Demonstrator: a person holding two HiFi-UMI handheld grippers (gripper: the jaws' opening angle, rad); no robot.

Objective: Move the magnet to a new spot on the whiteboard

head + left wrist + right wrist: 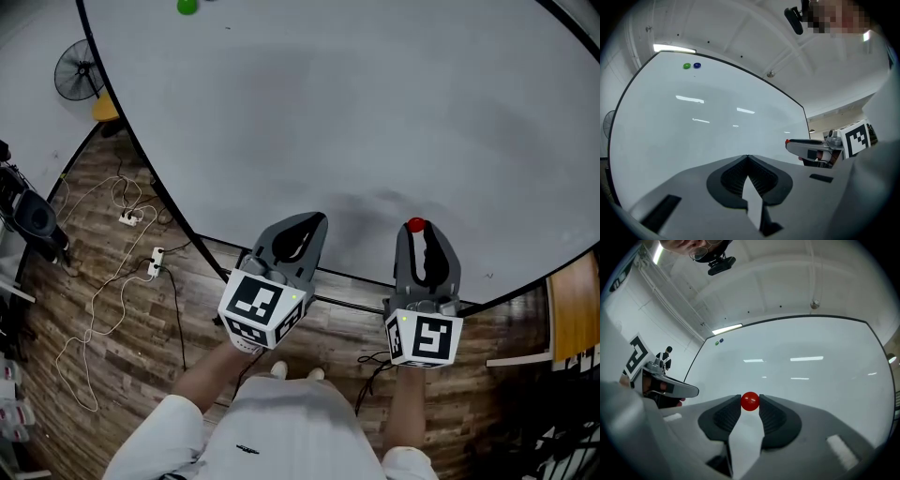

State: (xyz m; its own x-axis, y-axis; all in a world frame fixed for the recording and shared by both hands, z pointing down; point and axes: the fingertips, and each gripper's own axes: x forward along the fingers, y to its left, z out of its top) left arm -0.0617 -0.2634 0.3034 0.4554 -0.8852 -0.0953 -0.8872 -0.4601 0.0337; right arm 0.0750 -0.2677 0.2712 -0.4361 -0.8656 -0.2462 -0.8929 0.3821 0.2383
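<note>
The whiteboard point(375, 112) lies open across the centre and right of the head view, plain white face out to its dark rim. At the top left edge a green magnet point(187, 7) sits on it. The left gripper view shows a blue magnet point(697, 65) just beside that one, both well apart from the tongs. Low in the frame the left tongs point(314, 221) and right tongs point(416, 231) stand side by side with a gap between them. On the floor point(206, 319) at left, a fan point(80, 70) and loose cables point(94, 314) crowd the space past the rim.
</note>
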